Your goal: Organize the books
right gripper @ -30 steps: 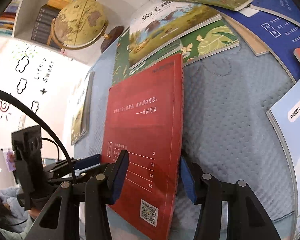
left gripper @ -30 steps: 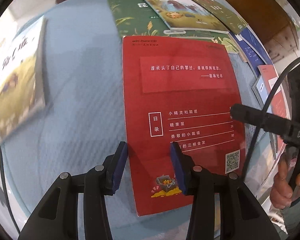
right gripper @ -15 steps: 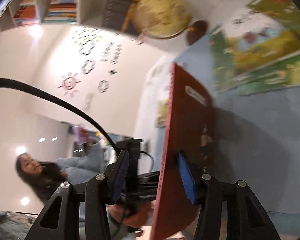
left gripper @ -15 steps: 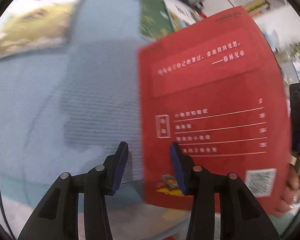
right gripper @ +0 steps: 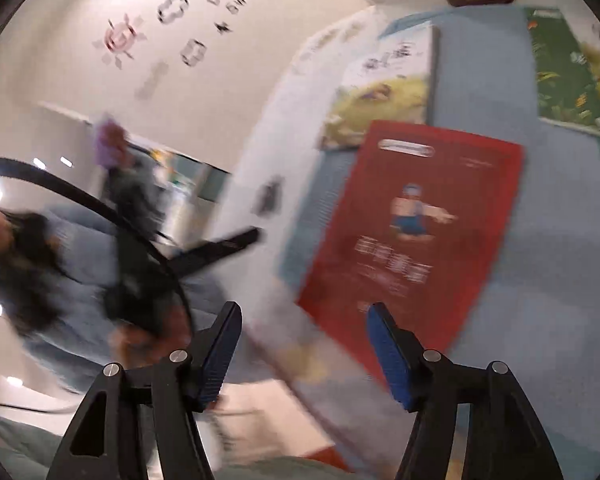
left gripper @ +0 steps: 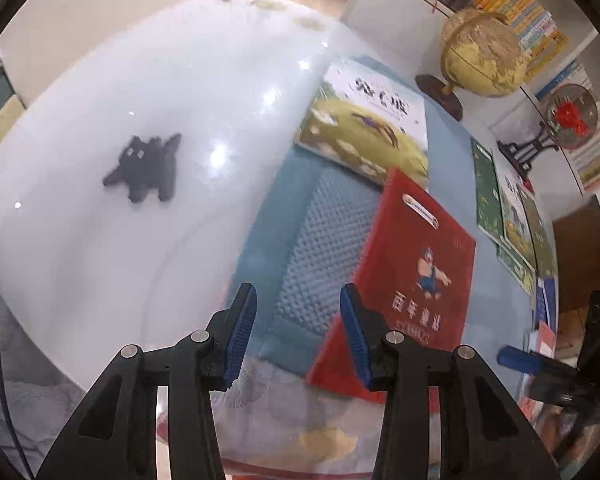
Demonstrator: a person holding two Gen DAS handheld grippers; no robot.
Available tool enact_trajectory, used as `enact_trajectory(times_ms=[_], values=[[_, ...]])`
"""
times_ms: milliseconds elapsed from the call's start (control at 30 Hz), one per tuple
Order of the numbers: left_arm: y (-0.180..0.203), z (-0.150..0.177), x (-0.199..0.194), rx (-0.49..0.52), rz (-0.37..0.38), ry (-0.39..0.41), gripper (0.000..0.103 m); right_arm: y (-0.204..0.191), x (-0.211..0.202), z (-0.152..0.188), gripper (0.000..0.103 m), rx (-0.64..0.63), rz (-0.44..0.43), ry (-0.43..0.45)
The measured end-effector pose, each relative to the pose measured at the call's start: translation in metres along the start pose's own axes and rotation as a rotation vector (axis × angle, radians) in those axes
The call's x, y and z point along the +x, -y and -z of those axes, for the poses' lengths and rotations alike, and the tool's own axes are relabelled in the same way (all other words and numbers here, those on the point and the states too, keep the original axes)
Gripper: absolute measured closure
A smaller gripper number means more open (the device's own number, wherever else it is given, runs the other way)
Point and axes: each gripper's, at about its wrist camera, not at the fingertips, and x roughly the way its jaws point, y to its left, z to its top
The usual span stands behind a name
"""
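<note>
The red book (left gripper: 415, 264) lies front cover up on the blue mat (left gripper: 323, 236), its near end reaching past the mat's edge and its far corner touching or overlapping the yellow-green picture book (left gripper: 369, 124). The right tongs (right gripper: 301, 350) are opening, with nothing between the pads. The left tongs (left gripper: 298, 326) stand spread and empty, their right pad just beside the red book. A globe (left gripper: 481, 54) stands beyond on the bench (left gripper: 140, 92).

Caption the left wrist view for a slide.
Red book lies cover-up on the blue mat, overlapping a yellow picture book; left gripper empty above it.
</note>
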Motion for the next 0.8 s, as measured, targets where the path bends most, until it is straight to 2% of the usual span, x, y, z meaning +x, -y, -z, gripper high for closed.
enact_trajectory(times_ms=[133, 167, 200, 233, 333, 400, 500, 567, 633, 700, 800], values=[[0.024, 0.004, 0.034, 0.107, 0.023, -0.101, 0.063, 0.022, 0.009, 0.008, 0.040, 0.008, 0.207, -0.035], [0.030, 0.008, 0.040, 0.132, 0.027, -0.122, 0.063, 0.029, 0.008, 0.009, 0.042, 0.014, 0.233, -0.037], [0.038, 0.011, 0.048, 0.169, 0.024, -0.147, 0.063, 0.037, 0.008, 0.010, 0.048, 0.014, 0.266, -0.034], [0.051, 0.009, 0.056, 0.212, -0.001, -0.165, 0.063, 0.039, 0.009, 0.010, 0.055, 0.012, 0.290, -0.033], [0.080, 0.006, 0.070, 0.341, -0.097, -0.183, 0.063, 0.044, 0.012, 0.011, 0.058, 0.006, 0.361, -0.027], [0.083, 0.003, 0.077, 0.360, -0.115, -0.185, 0.058, 0.049, 0.015, 0.013, 0.058, 0.030, 0.364, -0.041], [0.078, -0.007, 0.084, 0.313, -0.040, -0.219, 0.058, 0.053, 0.019, 0.012, 0.058, 0.051, 0.365, -0.048], [0.079, -0.007, 0.088, 0.323, 0.003, -0.251, 0.057, 0.054, 0.026, 0.010, 0.058, 0.057, 0.354, -0.062], [0.082, -0.006, 0.088, 0.367, 0.016, -0.261, 0.057, 0.052, 0.028, 0.012, 0.057, 0.061, 0.334, -0.079], [0.082, -0.005, 0.086, 0.386, 0.027, -0.261, 0.057, 0.051, 0.034, 0.013, 0.057, 0.051, 0.360, -0.084], [0.078, -0.009, 0.084, 0.361, 0.086, -0.261, 0.057, 0.055, 0.032, 0.012, 0.057, 0.070, 0.344, -0.072]])
